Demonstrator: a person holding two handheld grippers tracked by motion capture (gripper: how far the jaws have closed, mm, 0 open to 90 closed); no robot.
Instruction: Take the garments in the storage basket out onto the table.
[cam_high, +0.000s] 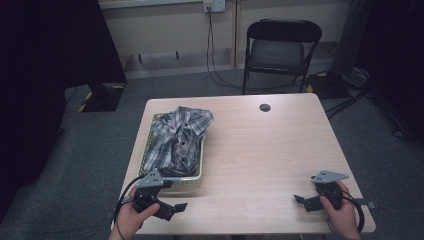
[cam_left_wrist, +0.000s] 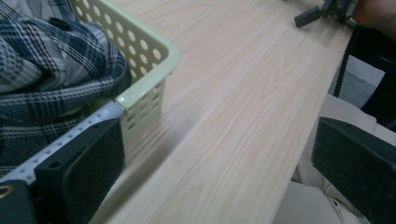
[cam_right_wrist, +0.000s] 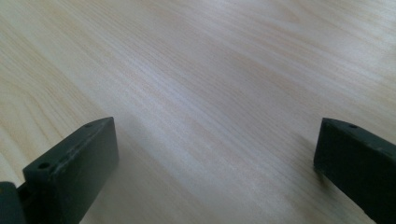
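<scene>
Shirt (cam_high: 182, 137) in plaid lies crumpled in the pale green basket (cam_high: 192, 176) at bench (cam_high: 260, 150) left. Left claw (cam_high: 176, 206), just beside the basket's near corner, and right claw (cam_high: 299, 199), well apart, both gape wide, seemingly empty.

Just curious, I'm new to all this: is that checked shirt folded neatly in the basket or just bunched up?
Bunched up. The checked shirt lies crumpled in the pale green basket, heaped above its rim.

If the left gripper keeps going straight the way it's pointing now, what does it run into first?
Probably nothing soon: the left gripper points along bare light wooden table, passing beside the pale green perforated plastic basket. Far ahead sits the right gripper, though depth is hard to judge.
</scene>
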